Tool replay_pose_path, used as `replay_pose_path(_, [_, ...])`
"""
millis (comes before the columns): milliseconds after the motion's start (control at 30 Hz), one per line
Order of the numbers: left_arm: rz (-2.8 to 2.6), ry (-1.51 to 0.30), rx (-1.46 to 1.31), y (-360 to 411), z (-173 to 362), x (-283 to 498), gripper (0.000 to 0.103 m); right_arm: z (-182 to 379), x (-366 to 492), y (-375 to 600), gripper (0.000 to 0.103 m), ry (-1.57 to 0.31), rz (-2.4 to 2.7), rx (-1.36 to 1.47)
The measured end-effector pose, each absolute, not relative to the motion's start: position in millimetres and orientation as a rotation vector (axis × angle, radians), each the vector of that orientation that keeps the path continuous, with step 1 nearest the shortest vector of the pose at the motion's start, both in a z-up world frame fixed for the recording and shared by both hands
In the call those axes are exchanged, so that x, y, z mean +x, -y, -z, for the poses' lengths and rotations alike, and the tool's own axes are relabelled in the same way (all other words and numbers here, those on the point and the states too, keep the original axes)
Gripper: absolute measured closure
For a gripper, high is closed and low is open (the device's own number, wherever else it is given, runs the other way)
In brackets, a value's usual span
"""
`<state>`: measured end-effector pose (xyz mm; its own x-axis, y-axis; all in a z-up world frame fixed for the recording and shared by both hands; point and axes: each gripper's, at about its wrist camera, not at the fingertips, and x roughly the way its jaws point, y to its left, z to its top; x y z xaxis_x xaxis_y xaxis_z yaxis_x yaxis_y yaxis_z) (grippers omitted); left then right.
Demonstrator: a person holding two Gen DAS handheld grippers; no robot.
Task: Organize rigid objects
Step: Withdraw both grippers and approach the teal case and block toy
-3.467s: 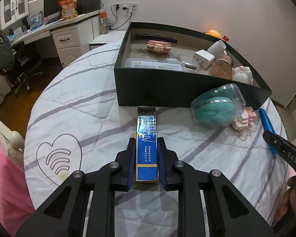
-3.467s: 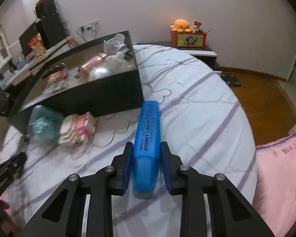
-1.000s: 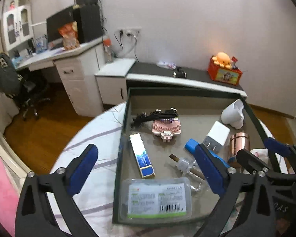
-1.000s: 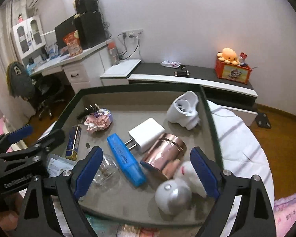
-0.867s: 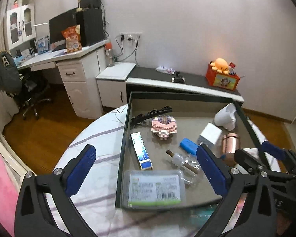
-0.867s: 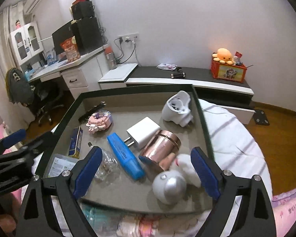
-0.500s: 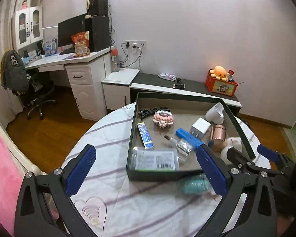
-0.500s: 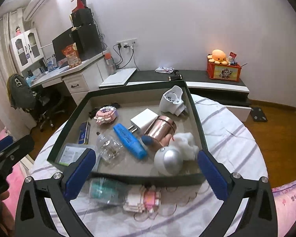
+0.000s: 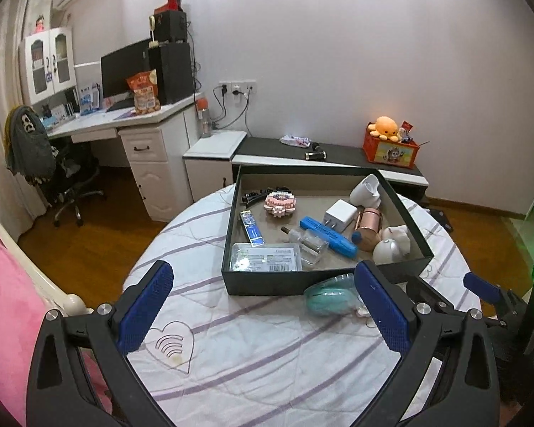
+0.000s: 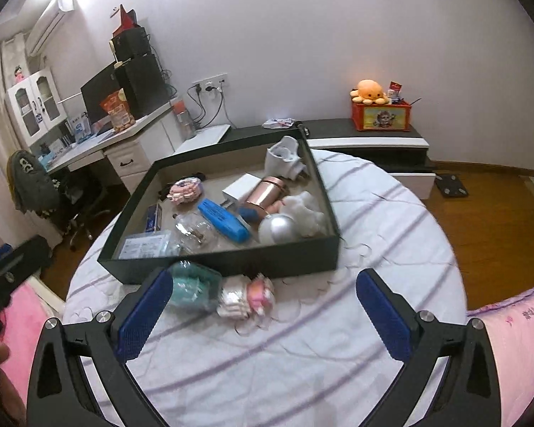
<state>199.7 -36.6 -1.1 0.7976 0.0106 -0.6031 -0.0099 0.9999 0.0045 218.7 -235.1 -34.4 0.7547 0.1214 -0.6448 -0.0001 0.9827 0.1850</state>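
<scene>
Right wrist view: teal case just beyond spread, empty right gripper

One box, two blue pens.

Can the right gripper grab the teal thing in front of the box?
Probably yes. The right gripper is open, and the teal case lies on the bedspread outside the dark box, just ahead, with nothing covering it.

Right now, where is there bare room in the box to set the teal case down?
Little: bare floor shows only at the back of the box, behind the white charger, right of the pink brick toy. The front is crowded. The teal case lies outside.
</scene>
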Motion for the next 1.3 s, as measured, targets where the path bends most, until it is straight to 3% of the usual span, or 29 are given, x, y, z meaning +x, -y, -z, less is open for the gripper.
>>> replay_pose_path(500, [0.064, -0.687, -0.054, 46, 20, 165, 0.0, 31, 163, 253, 0.0, -0.722, -0.009, 0.176])
replay_pose_path(1300, [0.07, -0.757, -0.1, 18, 50, 179, 0.0, 41, 177, 229, 0.0, -0.765, -0.017, 0.101])
